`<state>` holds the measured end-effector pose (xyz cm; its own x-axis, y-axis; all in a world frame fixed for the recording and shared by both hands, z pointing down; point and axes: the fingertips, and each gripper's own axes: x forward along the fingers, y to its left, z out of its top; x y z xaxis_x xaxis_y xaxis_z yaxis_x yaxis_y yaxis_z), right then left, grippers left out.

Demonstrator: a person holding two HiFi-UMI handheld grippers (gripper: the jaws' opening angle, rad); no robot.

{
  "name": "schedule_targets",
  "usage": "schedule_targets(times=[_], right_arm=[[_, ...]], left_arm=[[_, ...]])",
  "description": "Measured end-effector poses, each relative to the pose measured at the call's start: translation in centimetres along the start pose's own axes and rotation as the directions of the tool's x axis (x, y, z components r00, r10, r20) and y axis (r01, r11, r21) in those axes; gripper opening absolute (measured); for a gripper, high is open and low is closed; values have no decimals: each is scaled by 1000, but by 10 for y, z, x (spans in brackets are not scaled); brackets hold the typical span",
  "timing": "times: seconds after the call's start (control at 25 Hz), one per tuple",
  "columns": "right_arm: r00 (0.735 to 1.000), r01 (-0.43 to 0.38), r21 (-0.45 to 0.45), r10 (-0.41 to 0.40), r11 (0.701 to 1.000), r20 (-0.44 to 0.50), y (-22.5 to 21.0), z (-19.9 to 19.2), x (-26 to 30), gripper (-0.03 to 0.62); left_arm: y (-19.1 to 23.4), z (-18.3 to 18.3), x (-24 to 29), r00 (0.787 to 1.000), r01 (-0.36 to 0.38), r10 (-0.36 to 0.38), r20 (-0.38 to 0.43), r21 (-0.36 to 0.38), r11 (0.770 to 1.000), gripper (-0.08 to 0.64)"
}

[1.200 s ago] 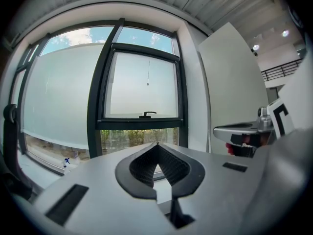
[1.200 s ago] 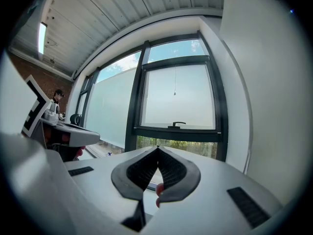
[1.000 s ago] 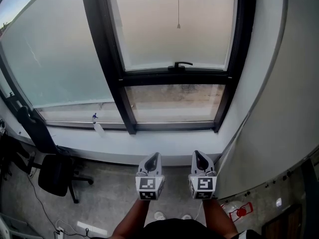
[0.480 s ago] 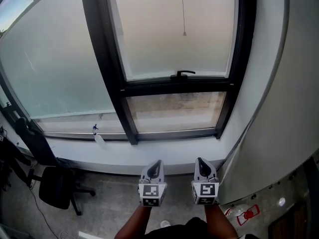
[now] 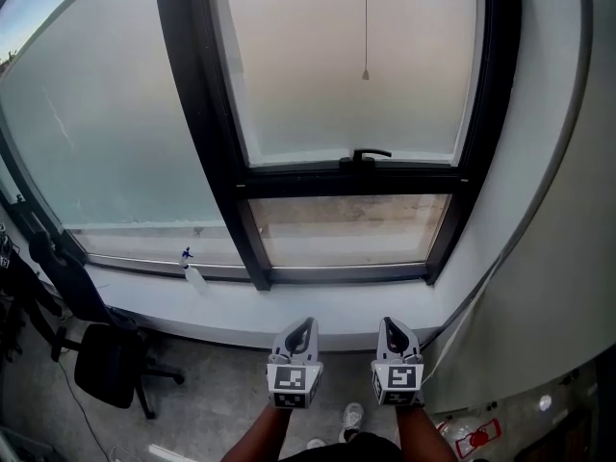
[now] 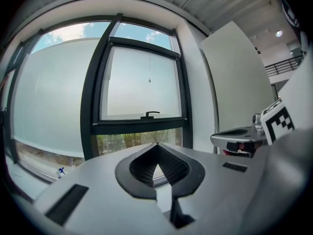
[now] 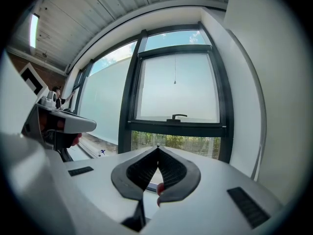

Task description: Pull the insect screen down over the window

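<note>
both pairs of jaws are pressed shut with nothing between them. the left gripper point(image 5: 302, 329) and right gripper point(image 5: 391, 327) are held low, side by side, pointing roughly level toward the window sill point(image 5: 318, 308).

the step in hand looks like the approach to the window point(image 5: 207, 114). no insect screen shows as a sheet. it seems to be rolled up above the upper pane. what does show, probably its pull, is the thin pull cord point(image 5: 365, 27), which hangs down the middle of that pane and ends in a small bead. the cord is high above and ahead of both grippers, well apart from them and more in line with the right one. below its bead, a black handle point(image 5: 371, 153) sits on the crossbar.

to do this well, step close to the sill and raise the right gripper. open its jaws before they reach the cord, then close them just above the bead so the cord cannot slip through. pull straight down and steadily, without swinging sideways, so the screen runs true in its tracks.
</note>
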<state>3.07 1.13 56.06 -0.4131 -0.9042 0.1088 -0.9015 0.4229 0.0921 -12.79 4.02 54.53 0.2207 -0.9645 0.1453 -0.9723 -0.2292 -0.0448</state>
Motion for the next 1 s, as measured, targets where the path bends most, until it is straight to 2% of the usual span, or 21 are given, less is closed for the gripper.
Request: schedule_targets(times=[0.16,0.48,0.68,0.88,1.0], right_arm=[[999,-25,1,25,1000,20,-14,11,38,5],[998,-46,8,45,999,52,-52,27,94,5],[996,-68,3,68,998,61,-69,33,117,5],[996,-73,5,73,997,59,-80,33,129,5],[995,-76,14,75,997,68,-83,34,137,5]], left_arm=[[10,10,31,1000,-29,30,-10,23,999,3],[13,35,90,998,-62,62,-2,23,998,3],[14,30,119,996,-87,88,-17,32,996,3],[9,33,138,997,-72,72,-13,-17,997,3],[13,40,147,997,-78,78,-23,-20,997,3]])
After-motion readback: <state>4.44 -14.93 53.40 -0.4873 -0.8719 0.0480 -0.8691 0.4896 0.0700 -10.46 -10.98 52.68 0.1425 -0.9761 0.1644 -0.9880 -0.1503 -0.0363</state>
